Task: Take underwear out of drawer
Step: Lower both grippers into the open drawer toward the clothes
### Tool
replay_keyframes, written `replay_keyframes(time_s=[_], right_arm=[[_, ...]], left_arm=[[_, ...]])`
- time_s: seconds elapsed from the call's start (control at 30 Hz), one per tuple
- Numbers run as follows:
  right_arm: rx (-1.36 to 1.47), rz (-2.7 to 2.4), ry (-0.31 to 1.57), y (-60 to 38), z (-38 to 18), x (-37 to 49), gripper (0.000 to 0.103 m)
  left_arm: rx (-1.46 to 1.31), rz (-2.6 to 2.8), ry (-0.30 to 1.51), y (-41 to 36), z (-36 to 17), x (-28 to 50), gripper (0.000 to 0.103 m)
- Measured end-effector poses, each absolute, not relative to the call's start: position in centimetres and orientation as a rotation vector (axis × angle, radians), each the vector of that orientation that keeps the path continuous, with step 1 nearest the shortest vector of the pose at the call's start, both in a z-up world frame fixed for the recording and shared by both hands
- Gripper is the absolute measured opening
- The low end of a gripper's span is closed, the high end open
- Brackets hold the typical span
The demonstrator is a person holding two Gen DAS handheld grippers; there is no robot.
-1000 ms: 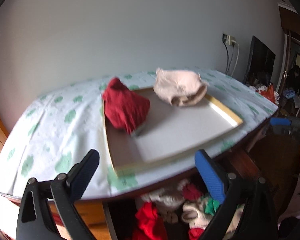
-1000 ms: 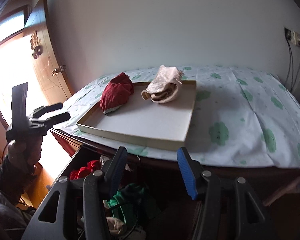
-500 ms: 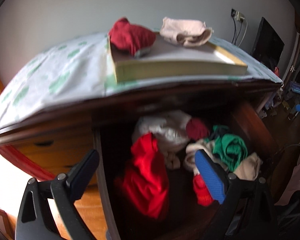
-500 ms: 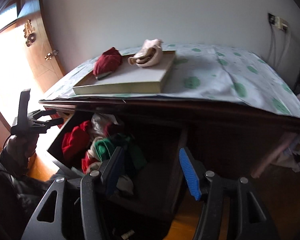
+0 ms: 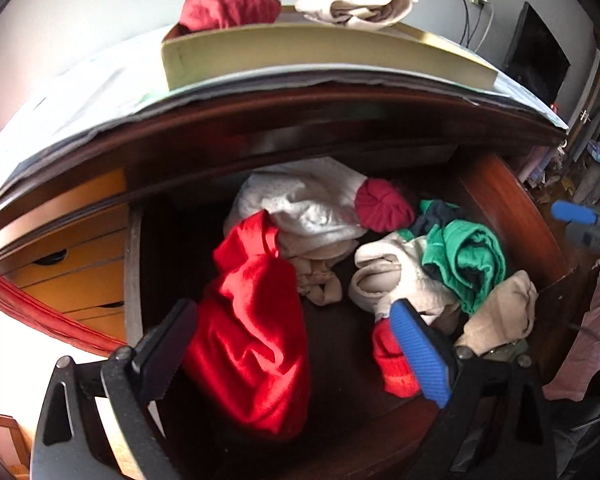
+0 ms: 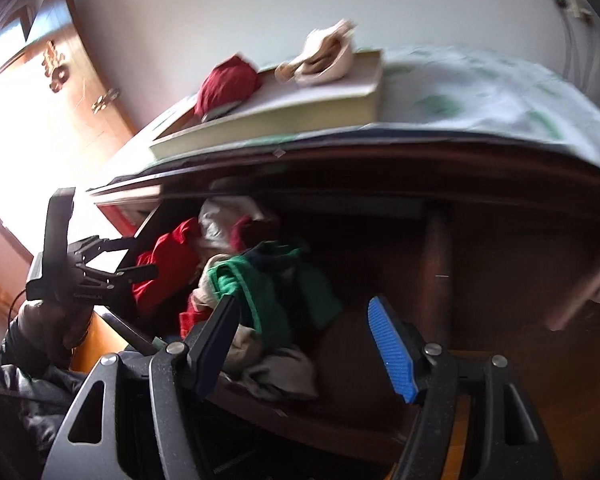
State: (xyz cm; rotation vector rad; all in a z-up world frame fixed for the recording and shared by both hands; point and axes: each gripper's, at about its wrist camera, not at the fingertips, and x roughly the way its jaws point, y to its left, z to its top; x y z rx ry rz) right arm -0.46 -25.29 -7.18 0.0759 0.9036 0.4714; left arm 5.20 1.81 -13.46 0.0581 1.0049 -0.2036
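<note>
A tangle of red, white, green and beige cotton underwear (image 5: 332,264) lay heaped in the open dark wooden drawer (image 5: 512,216) — loose, so any piece could be pinched off the top. The left gripper (image 5: 296,344) hung spread and empty above the red piece; the right gripper (image 6: 304,340) — jaws opening, nothing between them — pointed at the green one, likely preparing a grasp.

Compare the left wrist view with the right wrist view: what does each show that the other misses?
Left wrist only: a TV at the wall and the drawer's whole pile, down to the small red piece.
Right wrist only: the left gripper seen from the side, open over the drawer, and a door.
Both: the tray holding a maroon piece and a beige one, plus the red and green garments.
</note>
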Motion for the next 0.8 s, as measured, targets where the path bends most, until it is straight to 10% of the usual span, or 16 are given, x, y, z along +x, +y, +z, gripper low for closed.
replay_keyframes(time_s=[0.8], right_arm=[[-0.081, 0.508, 0.97, -16.4, -11.3, 4.7, 0.069]], left_arm=[[0.018, -0.155, 1.148, 2.2, -15.4, 8.0, 0.097]])
